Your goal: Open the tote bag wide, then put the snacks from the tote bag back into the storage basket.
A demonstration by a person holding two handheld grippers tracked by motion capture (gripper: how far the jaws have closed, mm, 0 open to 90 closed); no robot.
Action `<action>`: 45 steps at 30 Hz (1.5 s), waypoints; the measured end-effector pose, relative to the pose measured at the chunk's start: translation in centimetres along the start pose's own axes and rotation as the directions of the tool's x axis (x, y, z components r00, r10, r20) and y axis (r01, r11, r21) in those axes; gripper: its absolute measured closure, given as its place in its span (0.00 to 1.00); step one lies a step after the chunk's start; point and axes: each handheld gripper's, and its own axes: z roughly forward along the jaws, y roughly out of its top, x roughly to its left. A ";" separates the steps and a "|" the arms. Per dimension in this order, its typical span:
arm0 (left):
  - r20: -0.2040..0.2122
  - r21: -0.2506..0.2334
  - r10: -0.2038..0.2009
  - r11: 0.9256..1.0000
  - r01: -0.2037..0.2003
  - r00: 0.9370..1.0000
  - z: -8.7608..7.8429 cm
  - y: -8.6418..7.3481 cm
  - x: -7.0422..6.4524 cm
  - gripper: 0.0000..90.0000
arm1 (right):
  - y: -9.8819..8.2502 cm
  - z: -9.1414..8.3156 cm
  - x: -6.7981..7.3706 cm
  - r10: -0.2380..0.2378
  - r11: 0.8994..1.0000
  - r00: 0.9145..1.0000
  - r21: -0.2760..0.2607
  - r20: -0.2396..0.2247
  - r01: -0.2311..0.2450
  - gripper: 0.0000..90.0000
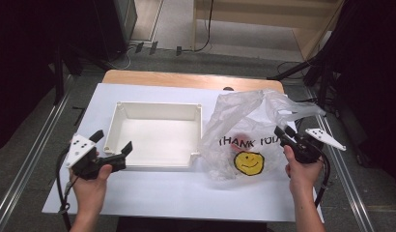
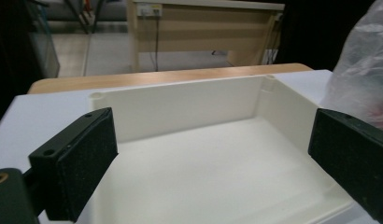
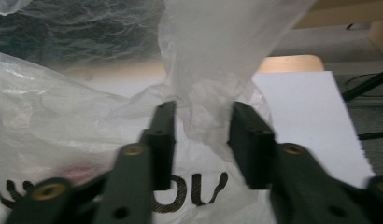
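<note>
A thin clear plastic bag [image 1: 244, 121] printed "THANK YOU" with a yellow smiley [image 1: 249, 163] stands crumpled at the right of the table. Something reddish [image 1: 240, 140] shows faintly inside it. A white rectangular tray [image 1: 157, 104] lies beside it at the centre-left, with nothing in it. My left gripper [image 1: 112, 141] hovers open at the tray's near left corner; in its own view its jaws [image 2: 213, 158] stand wide before the tray's far wall [image 2: 189, 102]. My right gripper [image 1: 284, 133] is at the bag's right side. Its jaws [image 3: 201, 126] stand partly closed around a bag handle [image 3: 208, 70], which hangs loosely between them.
A white sheet [image 1: 162, 193] covers the wooden table [image 1: 186, 79]. Metal rails [image 1: 32, 159] run along both sides. Cables and dark stands [image 1: 302, 72] lie on the floor beyond the far right corner. A pale wooden desk [image 2: 203, 28] stands behind the table.
</note>
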 end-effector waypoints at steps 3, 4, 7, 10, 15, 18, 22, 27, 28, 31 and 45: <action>0.012 0.006 0.024 1.000 -0.024 1.000 1.0 0.1 -1.6 0.06 | -0.1 -0.1 0.0 0.021 1.000 0.998 0.011 -0.061 -0.021 0.87; 0.023 0.011 0.031 0.999 -0.032 0.999 1.5 0.1 -2.4 0.07 | -0.1 -0.2 0.0 0.017 1.000 0.998 0.003 -0.064 -0.016 0.93; 0.040 0.016 0.045 0.999 -0.046 0.998 2.6 0.3 -4.2 0.09 | -0.4 -0.6 0.2 0.002 1.000 0.997 -0.021 -0.071 -0.004 1.00; 0.048 0.008 0.049 0.999 -0.049 0.998 3.4 0.5 -6.0 0.16 | -0.5 -1.0 0.4 -0.019 0.999 0.998 -0.028 -0.063 0.017 1.00; 0.133 0.006 0.059 0.998 -0.060 0.989 5.2 0.8 -9.2 0.16 | -0.8 -1.5 0.7 -0.033 0.999 0.998 -0.044 -0.061 0.030 1.00; 0.181 0.015 0.087 0.996 -0.091 0.980 6.3 1.2 -11.2 0.16 | -0.7 -1.7 0.7 -0.038 0.998 0.997 -0.048 -0.068 0.035 1.00; 0.227 0.009 0.106 0.994 -0.111 0.968 7.2 1.8 -13.1 0.16 | -0.6 -1.9 0.8 -0.044 0.997 0.996 -0.060 -0.074 0.040 1.00; 0.269 0.007 0.126 0.991 -0.133 0.955 8.3 2.2 -15.2 0.15 | -0.5 -1.9 1.2 -0.064 0.996 0.994 -0.066 -0.085 0.059 1.00; 0.269 0.009 0.130 0.990 -0.138 0.954 8.5 2.2 -15.6 0.15 | -0.5 -2.0 1.3 -0.068 0.996 0.994 -0.068 -0.088 0.062 1.00; 0.262 0.022 0.127 0.990 -0.138 0.957 9.1 2.2 -16.3 0.16 | -0.5 -2.0 1.7 -0.088 0.994 0.992 -0.074 -0.094 0.081 1.00; 0.256 0.133 0.049 0.987 -0.085 0.966 12.9 2.2 -17.0 0.71 | -0.5 -2.6 1.8 -0.093 0.993 0.988 -0.085 -0.120 0.083 1.00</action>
